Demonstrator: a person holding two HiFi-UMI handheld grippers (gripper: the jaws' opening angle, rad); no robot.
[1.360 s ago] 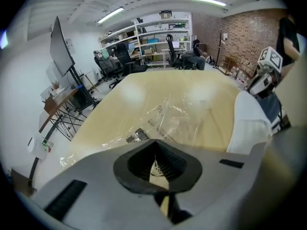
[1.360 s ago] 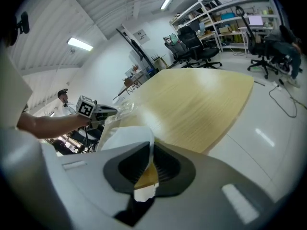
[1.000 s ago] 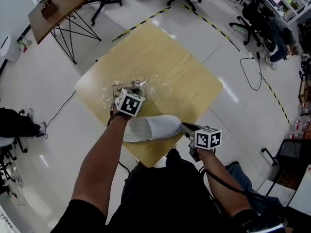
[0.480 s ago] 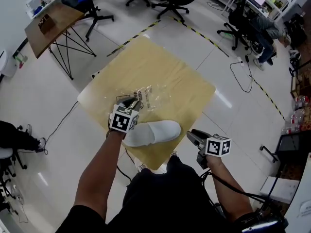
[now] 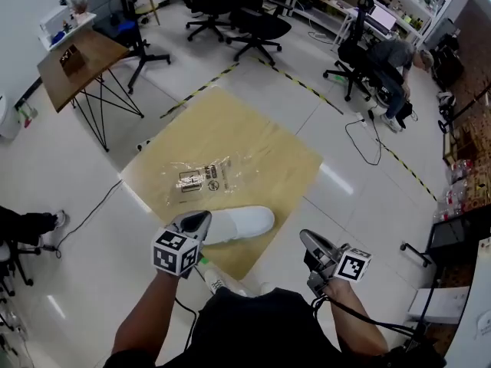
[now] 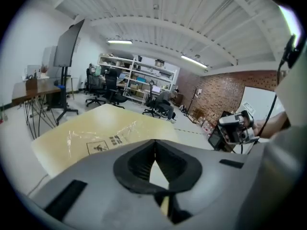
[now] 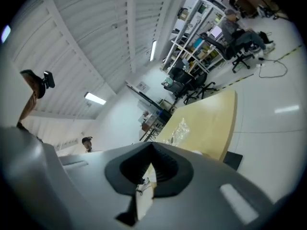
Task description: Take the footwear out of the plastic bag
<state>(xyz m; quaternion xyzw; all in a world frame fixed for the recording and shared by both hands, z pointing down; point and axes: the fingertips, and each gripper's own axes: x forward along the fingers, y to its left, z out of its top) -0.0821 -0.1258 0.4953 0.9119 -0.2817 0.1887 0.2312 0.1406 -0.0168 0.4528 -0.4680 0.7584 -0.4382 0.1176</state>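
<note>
**A:** Head view: the white slipper (image 5: 239, 225) lies clear of the plastic bag (image 5: 209, 176), on the surface (image 5: 268, 148) just ahead of the left gripper (image 5: 193, 222).

**B:** Left gripper view: jaws just closed, empty. Right gripper view: the right gripper (image 5: 308, 238) likewise. The slipper looks light and soft; I'd pinch its opening's rim.

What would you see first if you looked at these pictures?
A white slipper lies on the yellow table, near its closest edge. Behind it lies the clear plastic bag, flat. Nearest the camera, the left gripper and right gripper hang with jaws just closed on nothing.
</note>
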